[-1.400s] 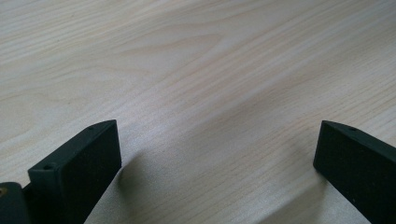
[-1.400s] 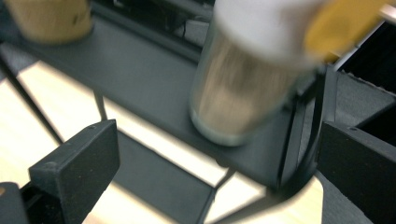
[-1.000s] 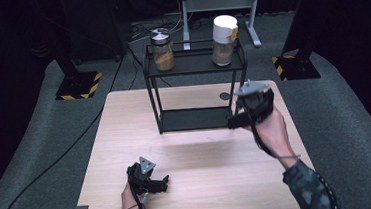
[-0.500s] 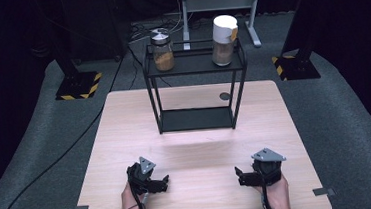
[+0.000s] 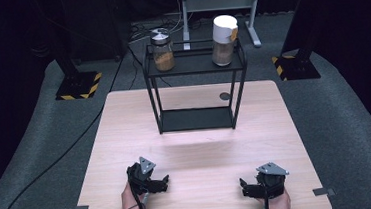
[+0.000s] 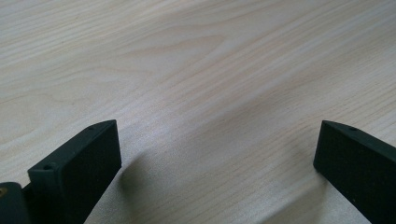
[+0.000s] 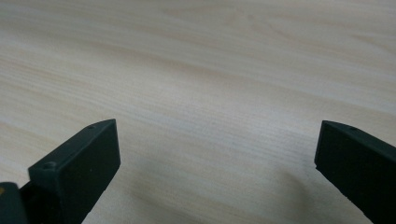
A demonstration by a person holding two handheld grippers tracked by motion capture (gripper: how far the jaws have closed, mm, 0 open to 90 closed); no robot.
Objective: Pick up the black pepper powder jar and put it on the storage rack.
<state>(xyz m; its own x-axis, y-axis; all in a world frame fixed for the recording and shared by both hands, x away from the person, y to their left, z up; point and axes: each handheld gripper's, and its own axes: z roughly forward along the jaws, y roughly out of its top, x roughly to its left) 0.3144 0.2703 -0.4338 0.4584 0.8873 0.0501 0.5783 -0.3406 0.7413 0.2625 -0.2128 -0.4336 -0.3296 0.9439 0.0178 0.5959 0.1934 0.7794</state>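
Both grippers rest low on the pale wooden table [image 5: 197, 148] near its front edge. My left gripper [image 5: 163, 181] lies at the front left and is open, its jaws wide apart over bare wood [image 6: 215, 116]. At the front right my right gripper [image 5: 246, 186] is open too, nothing between its jaws, only table grain [image 7: 219, 102]. A black two-level wire shelf [image 5: 195, 91] stands at the back middle of the table. On its top level are a glass jar [image 5: 162, 50] with brown contents at the left and a white-lidded container [image 5: 223, 40] at the right.
A small dark round disc [image 5: 225, 96] lies on the table beside the shelf's right legs. Grey carpet surrounds the table. Black stands with yellow-striped bases [image 5: 78, 86] sit on the floor at both sides, and a cable [image 5: 43, 171] runs across the left floor.
My right gripper has come back from beside the shelf's right side to the table's front right edge and settled low there. The left gripper has stayed put.
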